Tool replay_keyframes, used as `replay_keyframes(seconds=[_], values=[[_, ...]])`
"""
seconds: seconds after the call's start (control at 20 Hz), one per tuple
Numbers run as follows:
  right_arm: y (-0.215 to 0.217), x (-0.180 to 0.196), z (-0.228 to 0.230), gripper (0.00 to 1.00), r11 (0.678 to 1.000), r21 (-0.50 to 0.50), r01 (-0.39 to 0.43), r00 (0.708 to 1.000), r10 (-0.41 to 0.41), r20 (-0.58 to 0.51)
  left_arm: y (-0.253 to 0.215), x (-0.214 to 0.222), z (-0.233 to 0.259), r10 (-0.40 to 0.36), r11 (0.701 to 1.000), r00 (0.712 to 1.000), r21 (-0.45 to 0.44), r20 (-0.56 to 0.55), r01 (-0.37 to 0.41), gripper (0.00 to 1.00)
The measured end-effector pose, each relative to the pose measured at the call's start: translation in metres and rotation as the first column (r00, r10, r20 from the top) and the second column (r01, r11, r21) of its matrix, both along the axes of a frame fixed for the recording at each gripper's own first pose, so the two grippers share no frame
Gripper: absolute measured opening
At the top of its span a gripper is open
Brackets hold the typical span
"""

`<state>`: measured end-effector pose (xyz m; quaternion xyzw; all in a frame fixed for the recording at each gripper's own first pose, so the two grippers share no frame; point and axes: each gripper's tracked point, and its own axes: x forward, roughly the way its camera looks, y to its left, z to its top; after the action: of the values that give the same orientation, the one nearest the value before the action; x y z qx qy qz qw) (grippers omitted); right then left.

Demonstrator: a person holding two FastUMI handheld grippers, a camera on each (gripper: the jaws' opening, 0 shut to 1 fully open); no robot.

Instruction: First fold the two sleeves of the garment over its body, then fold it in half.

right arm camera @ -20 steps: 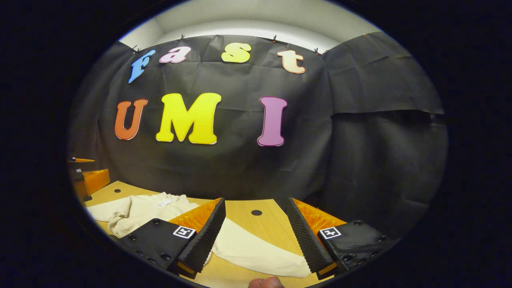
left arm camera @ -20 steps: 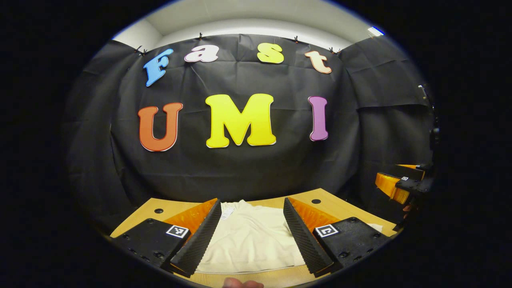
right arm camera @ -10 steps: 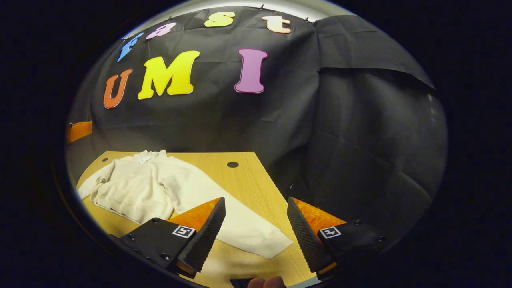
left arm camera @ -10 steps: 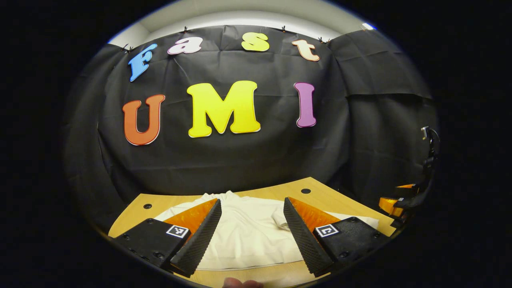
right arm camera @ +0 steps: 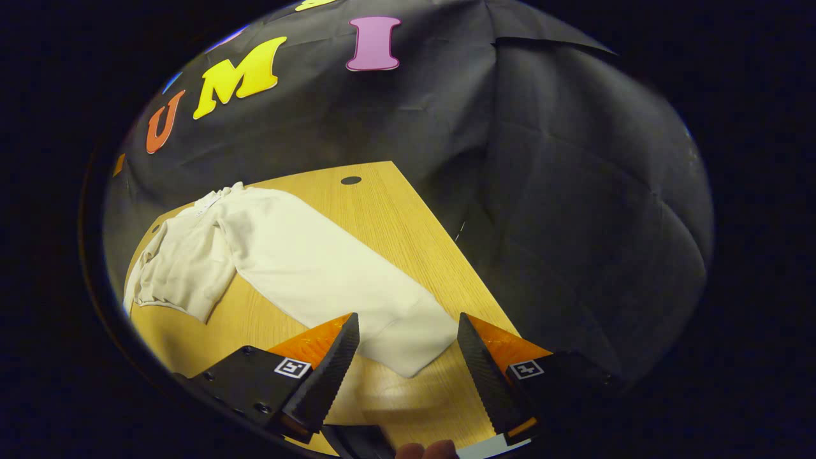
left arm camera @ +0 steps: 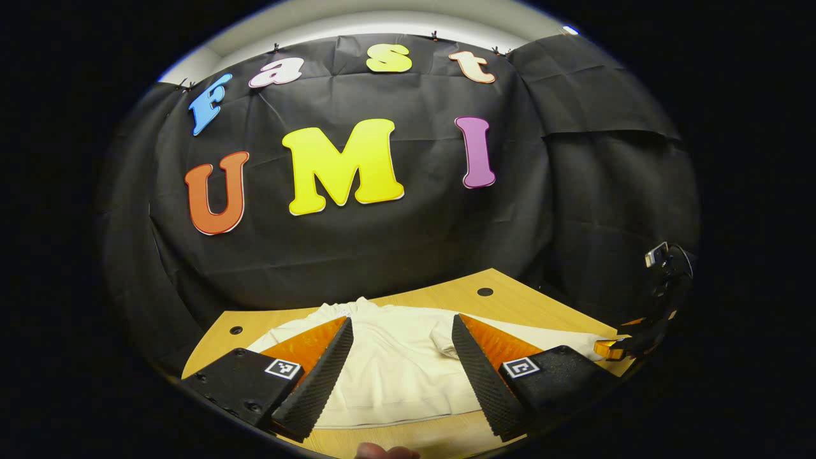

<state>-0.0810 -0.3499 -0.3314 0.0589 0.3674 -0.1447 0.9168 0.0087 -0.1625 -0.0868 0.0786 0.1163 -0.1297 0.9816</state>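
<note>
The light wooden bench (right arm camera: 408,217) carries a cream long-sleeved knit garment (left arm camera: 395,370) spread flat from its back edge toward the front. One sleeve (right arm camera: 331,280) stretches out straight to the bench's right edge. The right tongs (right arm camera: 408,376) hang spread apart above that sleeve's cuff, gripping nothing. The left tongs (left arm camera: 401,376) hover released over the garment's body.

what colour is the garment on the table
Cream, off-white garment, plain with no pattern; it shows best in the right gripper view.
</note>
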Motion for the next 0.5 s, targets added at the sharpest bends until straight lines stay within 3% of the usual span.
replay_keyframes(seconds=[0.5], values=[[-0.005, 0.01, -0.04, 0.96, 0.995, 0.068, 0.067, 0.996, -0.063, -0.066, 0.003, -0.005, -0.005, 0.015, 1.0, 1.0, 0.026, -0.017, -0.015, 0.99]])
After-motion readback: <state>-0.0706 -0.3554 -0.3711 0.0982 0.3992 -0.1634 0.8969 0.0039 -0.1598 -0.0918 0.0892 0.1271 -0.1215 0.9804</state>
